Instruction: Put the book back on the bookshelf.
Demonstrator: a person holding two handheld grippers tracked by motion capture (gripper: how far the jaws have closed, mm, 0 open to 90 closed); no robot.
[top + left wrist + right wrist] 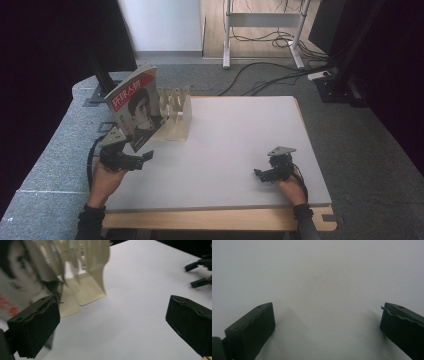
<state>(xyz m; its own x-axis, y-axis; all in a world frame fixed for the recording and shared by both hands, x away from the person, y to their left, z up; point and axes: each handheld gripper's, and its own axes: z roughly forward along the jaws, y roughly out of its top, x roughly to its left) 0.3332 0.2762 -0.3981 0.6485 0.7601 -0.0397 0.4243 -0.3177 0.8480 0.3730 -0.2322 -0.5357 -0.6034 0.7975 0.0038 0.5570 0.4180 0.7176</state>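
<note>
A magazine (136, 107) with a portrait cover and red lettering stands tilted against a cream slotted rack (176, 114) at the table's far left. In the left gripper view the magazine (15, 287) is at the left and the rack (82, 277) is just ahead. My left gripper (144, 159) sits low at the table's left edge, just in front of the magazine, open with nothing between its jaws. My right gripper (260, 174) rests near the front right of the table, open, with bare table between its jaws. It also appears at the far right of the left gripper view (197, 275).
The white table top (240, 140) has a wooden front edge (215, 219). Grey carpet surrounds it. Behind stand a white desk frame (265, 35), trailing cables (270, 75) and dark stands at both sides.
</note>
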